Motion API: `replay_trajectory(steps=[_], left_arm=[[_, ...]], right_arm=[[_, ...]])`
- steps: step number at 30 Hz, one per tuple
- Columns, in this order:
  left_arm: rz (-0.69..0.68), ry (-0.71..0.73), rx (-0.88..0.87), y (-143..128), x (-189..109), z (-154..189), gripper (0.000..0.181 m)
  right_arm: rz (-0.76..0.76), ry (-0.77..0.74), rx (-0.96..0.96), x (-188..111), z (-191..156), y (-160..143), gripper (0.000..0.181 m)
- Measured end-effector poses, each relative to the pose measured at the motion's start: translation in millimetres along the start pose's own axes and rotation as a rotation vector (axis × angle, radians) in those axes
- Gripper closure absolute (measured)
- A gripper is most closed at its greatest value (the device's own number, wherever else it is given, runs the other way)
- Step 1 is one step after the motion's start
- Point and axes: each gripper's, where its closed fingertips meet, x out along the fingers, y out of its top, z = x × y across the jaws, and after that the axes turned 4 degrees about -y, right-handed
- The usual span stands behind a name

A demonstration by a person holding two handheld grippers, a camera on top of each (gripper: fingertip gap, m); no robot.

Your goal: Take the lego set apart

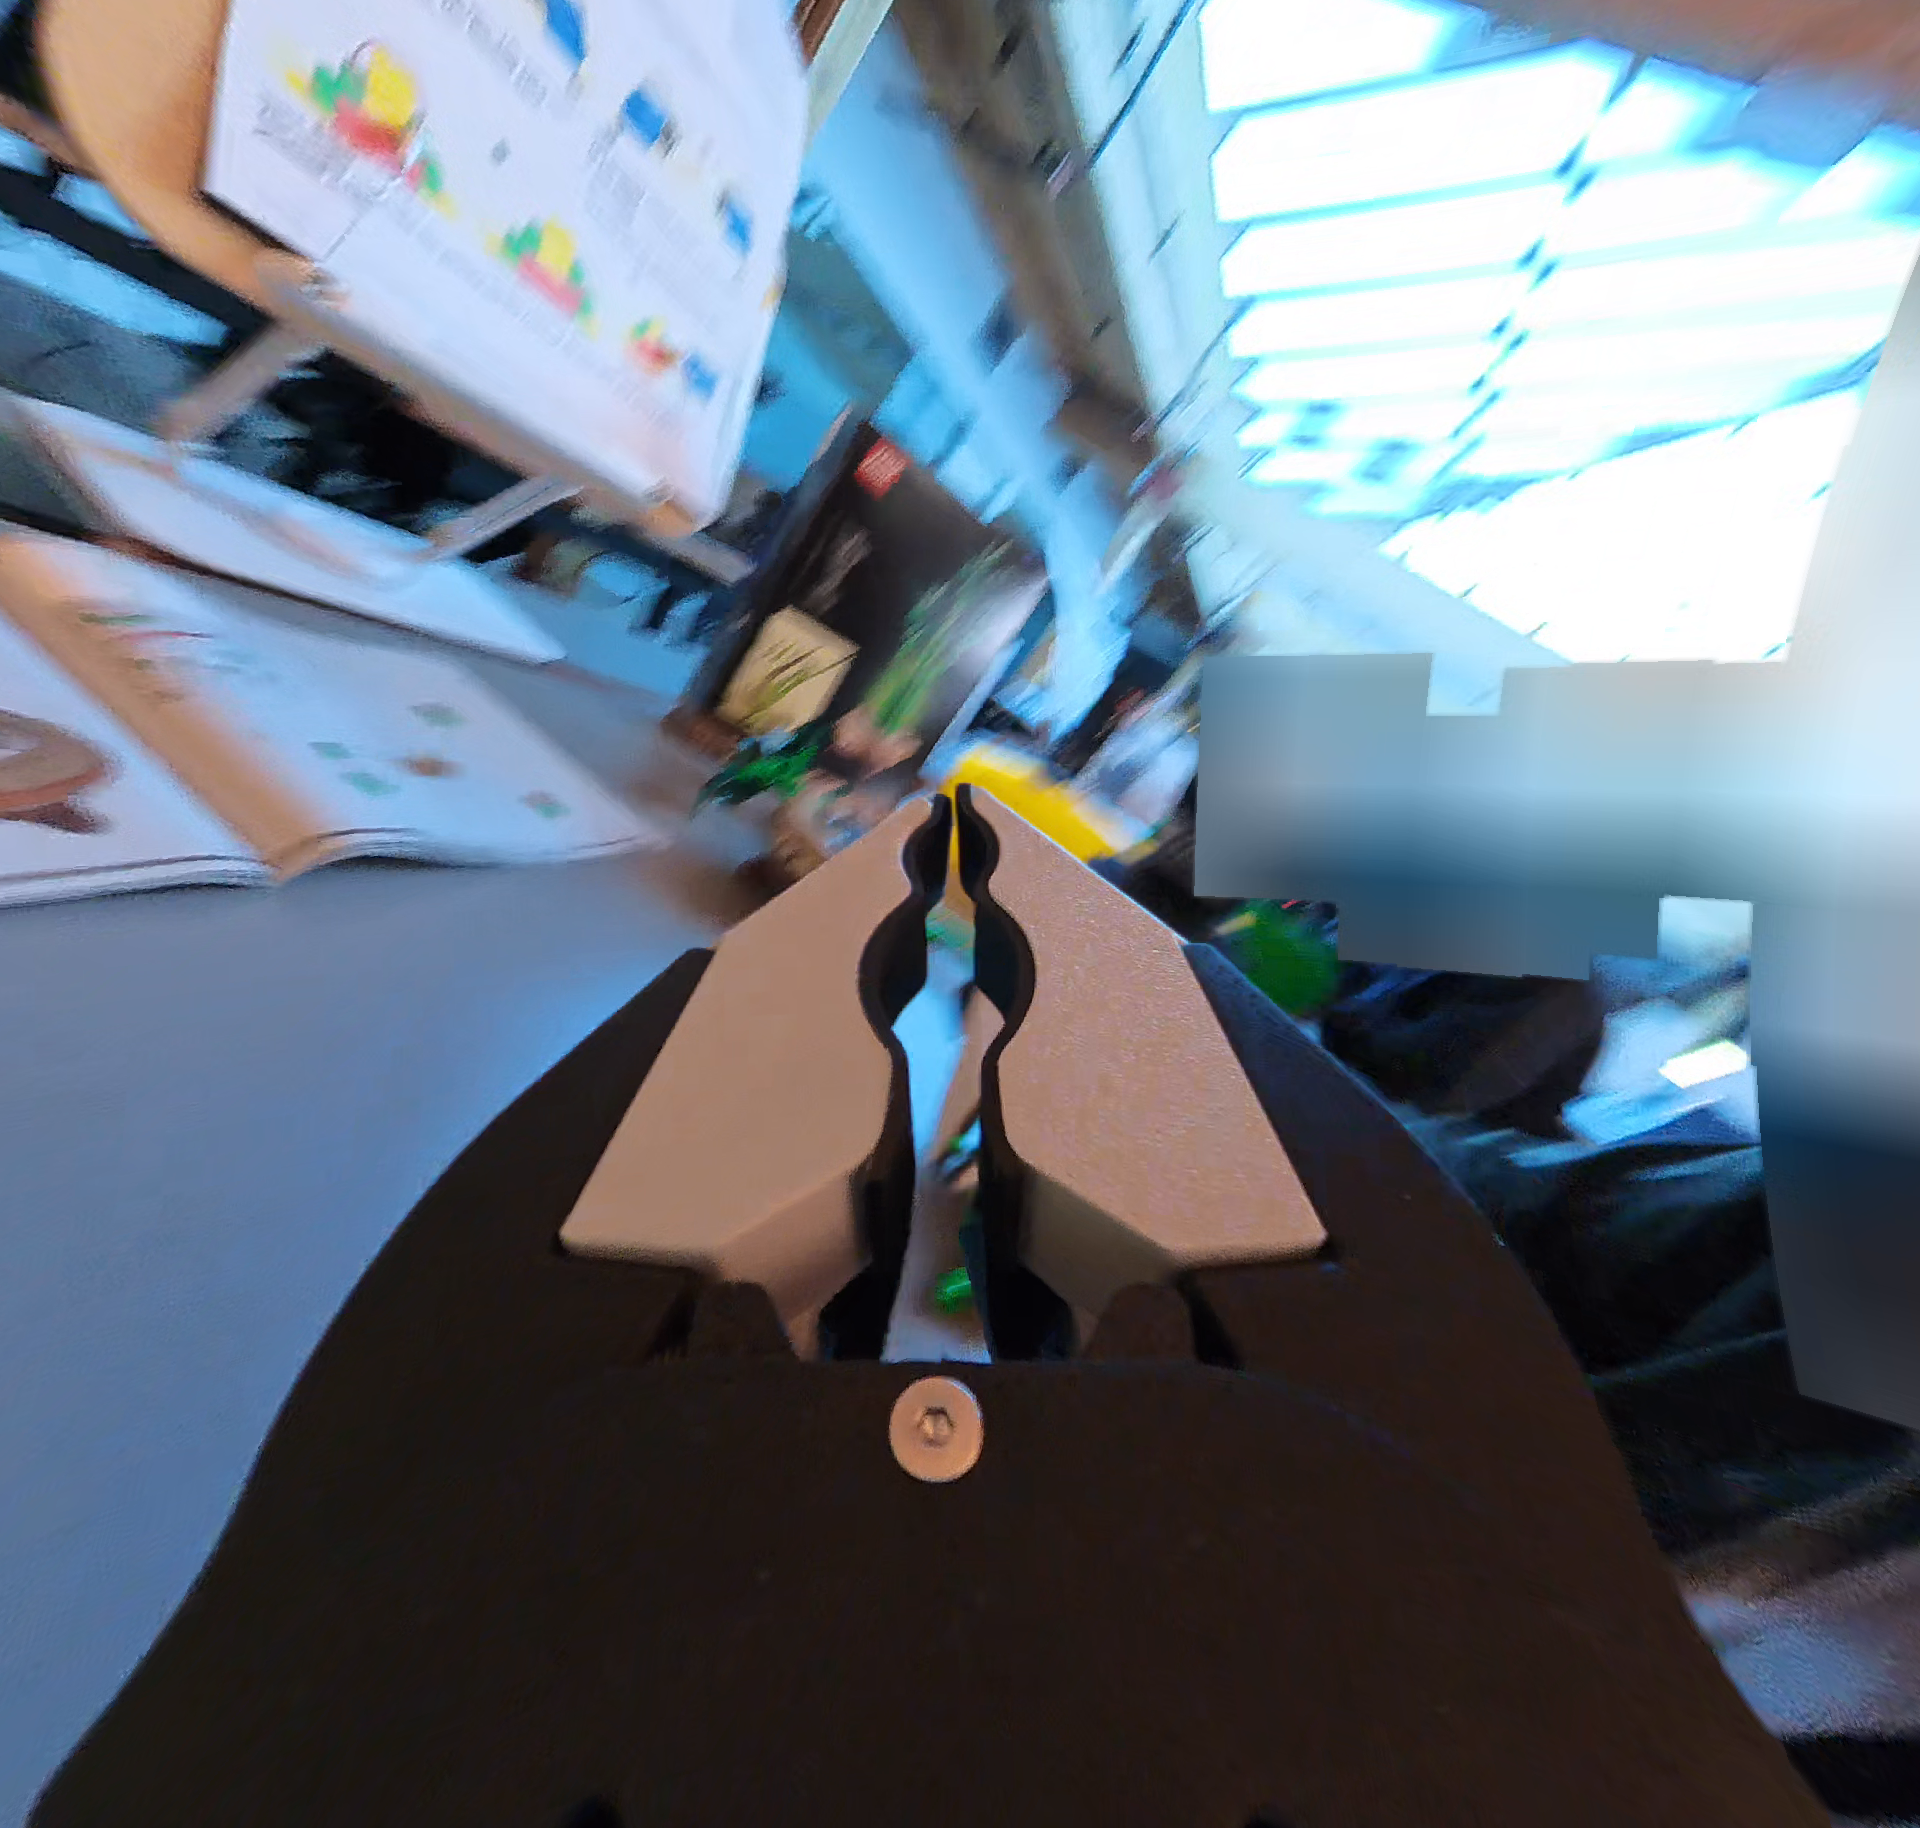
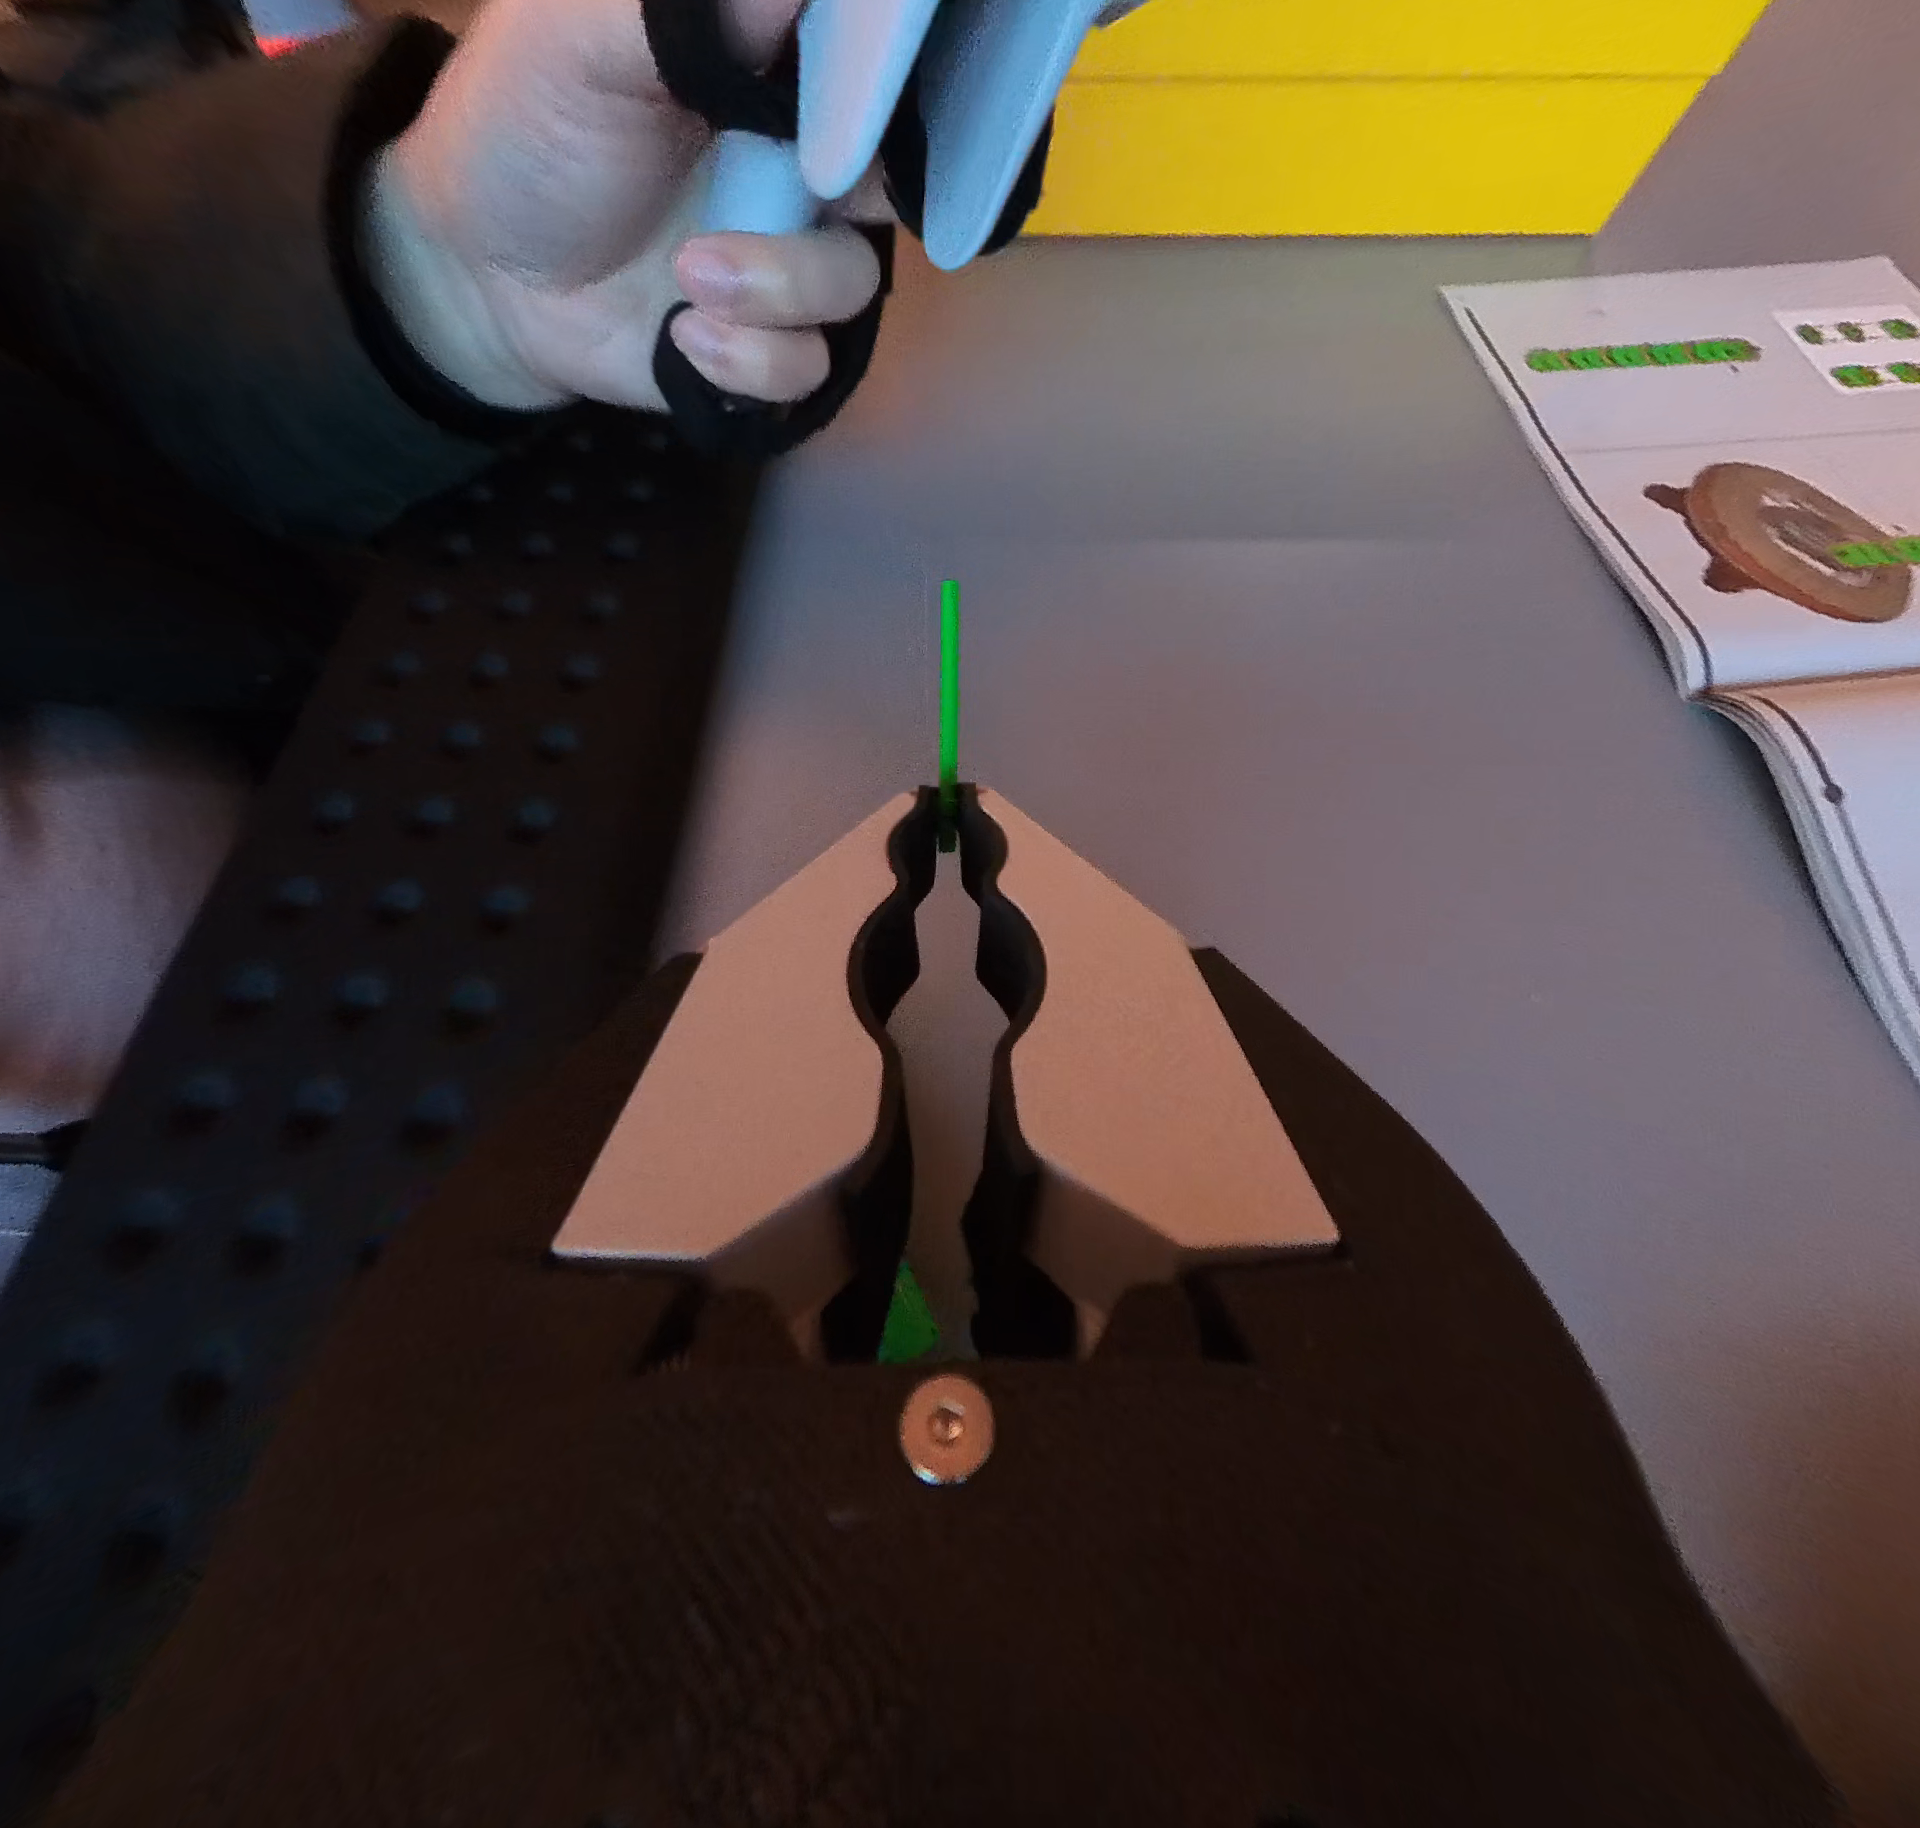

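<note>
In the right wrist view my right gripper (image 2: 948,798) is shut on a thin green Lego rod (image 2: 949,677). The rod sticks straight out past the fingertips, above the grey table (image 2: 1247,739). A green piece (image 2: 906,1321) shows deep between the fingers. A hand (image 2: 582,251) at the top holds the other gripper's grey handle (image 2: 883,64). The left wrist view is badly blurred. My left gripper (image 1: 954,804) has its jaws nearly together and I see nothing between the tips. Green Lego parts (image 1: 769,770) lie beyond it.
A black studded baseplate (image 2: 416,843) lies left of the right gripper. A yellow box (image 2: 1351,95) stands at the back. An open instruction booklet (image 2: 1714,490) lies at the right; it also shows in the left wrist view (image 1: 312,739). A black Lego box (image 1: 831,594) stands behind.
</note>
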Motion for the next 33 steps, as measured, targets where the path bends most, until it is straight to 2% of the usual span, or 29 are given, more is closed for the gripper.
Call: replay_trajectory(steps=[1, 3, 6, 9, 13, 16, 19, 24, 30, 33], left_arm=[[-0.044, 0.051, 0.07, -3, 5, -5, 0.177], [-0.176, 0.17, 0.244, -3, 21, -20, 0.158], [-0.469, 0.326, 0.479, 0, 49, -58, 0.134], [-0.638, 0.373, 0.555, -5, 80, -106, 0.137], [-0.682, 0.221, 0.548, -27, 119, -141, 0.147], [-0.759, 0.217, 0.565, -45, 131, -167, 0.139], [-0.795, 0.165, 0.529, -59, 138, -177, 0.149], [-0.893, 0.113, 0.578, -75, 138, -188, 0.15], [-0.956, 0.068, 0.734, -77, 136, -198, 0.14], [-0.98, 0.051, 0.768, -78, 138, -200, 0.141]], right_arm=[[-0.008, -0.009, -0.009, -1, 2, -1, 0.178], [-0.017, -0.013, -0.025, -5, 3, -1, 0.178], [-0.027, 0.016, -0.072, -11, -2, -3, 0.179], [-0.029, 0.015, -0.107, -12, -2, -6, 0.179], [-0.025, 0.021, -0.128, -10, -4, -7, 0.179], [-0.047, 0.002, -0.164, -10, -2, -11, 0.179], [-0.049, -0.008, -0.178, -12, -1, -10, 0.179], [-0.04, -0.009, -0.162, -14, 2, -10, 0.178], [-0.063, -0.013, -0.163, -10, 2, -13, 0.178], [-0.072, -0.008, -0.155, -8, 0, -15, 0.178]])
